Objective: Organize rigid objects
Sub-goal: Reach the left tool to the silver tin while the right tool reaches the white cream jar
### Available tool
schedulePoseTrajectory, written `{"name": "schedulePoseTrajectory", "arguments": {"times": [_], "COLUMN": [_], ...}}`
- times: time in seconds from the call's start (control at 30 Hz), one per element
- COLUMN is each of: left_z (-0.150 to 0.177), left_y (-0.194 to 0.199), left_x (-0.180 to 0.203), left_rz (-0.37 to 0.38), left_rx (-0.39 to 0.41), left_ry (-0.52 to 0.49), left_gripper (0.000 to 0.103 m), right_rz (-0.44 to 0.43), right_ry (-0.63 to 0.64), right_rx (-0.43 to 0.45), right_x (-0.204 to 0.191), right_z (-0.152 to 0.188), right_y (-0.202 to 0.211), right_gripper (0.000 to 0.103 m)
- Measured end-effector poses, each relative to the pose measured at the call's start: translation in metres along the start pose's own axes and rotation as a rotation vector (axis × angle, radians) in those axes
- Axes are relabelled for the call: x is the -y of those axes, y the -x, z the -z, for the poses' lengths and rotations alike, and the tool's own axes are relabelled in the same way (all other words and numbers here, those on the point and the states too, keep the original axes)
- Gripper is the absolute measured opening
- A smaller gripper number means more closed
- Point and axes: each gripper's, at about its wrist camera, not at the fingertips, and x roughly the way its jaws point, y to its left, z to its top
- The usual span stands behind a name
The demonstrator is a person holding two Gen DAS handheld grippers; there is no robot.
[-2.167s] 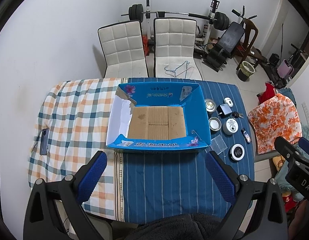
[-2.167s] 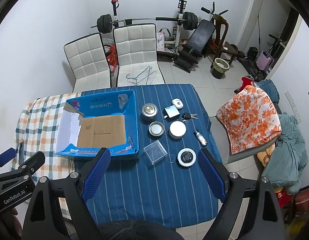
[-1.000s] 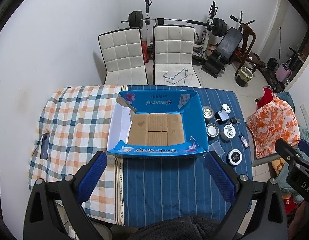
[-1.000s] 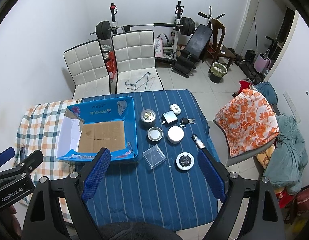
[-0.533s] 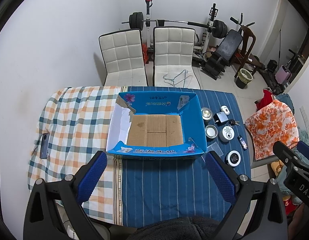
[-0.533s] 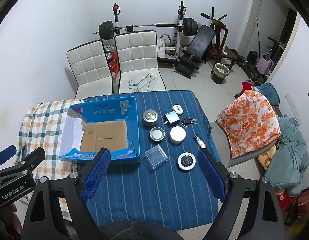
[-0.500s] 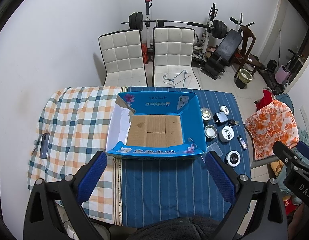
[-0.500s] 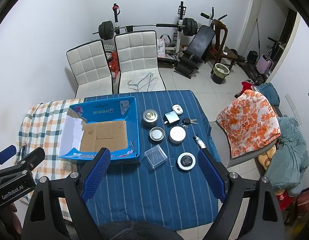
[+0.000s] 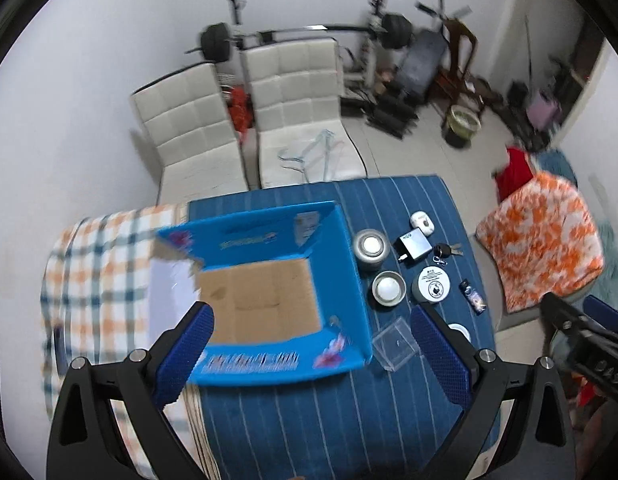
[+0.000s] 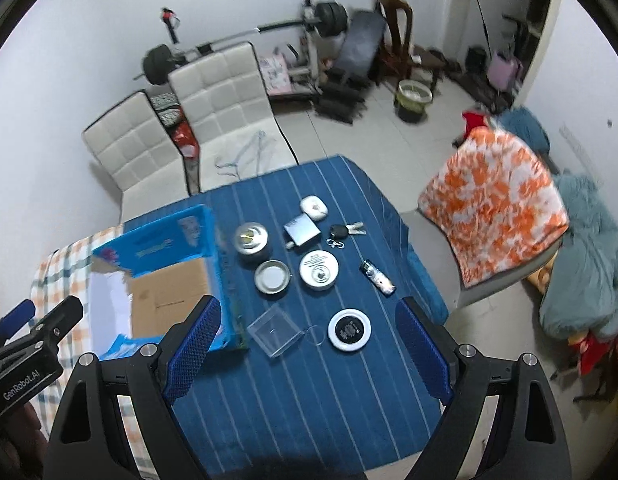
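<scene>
An open blue cardboard box (image 9: 341, 248) (image 10: 181, 252) with a brown floor stands on the table, left of several small items. These are a round metal tin (image 10: 251, 240), its lid (image 10: 272, 277), a white round tin (image 10: 319, 270), a clear plastic case (image 10: 275, 332), a black-and-white disc (image 10: 349, 329), a lighter (image 10: 377, 278), keys (image 10: 345, 232), a grey charger (image 10: 301, 230) and a white earbud case (image 10: 313, 207). My left gripper (image 9: 313, 356) hangs open high above the box's front edge. My right gripper (image 10: 309, 348) is open above the clear case and disc. Both hold nothing.
The table wears a blue striped cloth (image 10: 309, 392) and a checked cloth (image 9: 97, 248) on the left. Two white chairs (image 9: 245, 128) stand behind it. Gym gear (image 9: 389, 40) lines the far wall. A chair draped in orange floral fabric (image 10: 493, 200) is at the right.
Both grippers have swung to the right and dropped closer to the table. The small items now sit nearer the middle of both views. Nothing on the table has moved.
</scene>
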Motion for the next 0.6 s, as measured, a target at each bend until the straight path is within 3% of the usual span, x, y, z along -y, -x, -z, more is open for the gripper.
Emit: {"name": "schedulePoseTrajectory", "arguments": {"times": [0.13,0.27,0.33,0.6], "left_z": [-0.038,-0.055,-0.054,-0.065], "left_y": [-0.072,-0.145,-0.172,-0.249], "left_x": [0.046,0.076,0.082,0.114], "left_rz": [-0.036,-0.144,-0.155,-0.158], "left_rx": [-0.056,-0.131,-0.175,-0.314], "left_ry": [-0.115,-0.221,-0.251,-0.413], "left_gripper": [0.101,0.101,0.101,0.101], "right_rz": [-0.002,0.006,0.002,-0.052], "right_ry": [-0.032,-0.072,-0.103,-0.162], "right_rx": [-0.106,-0.221,-0.300,-0.415], "right_x": [0.015,0.024,0.028,0.018], "right_z": [-0.031,-0.046,-0.047,-0.033], "right_y": [-0.103,-0.208,-0.262,-0.344], "right_gripper": [0.091,0.091,0.091,0.091]}}
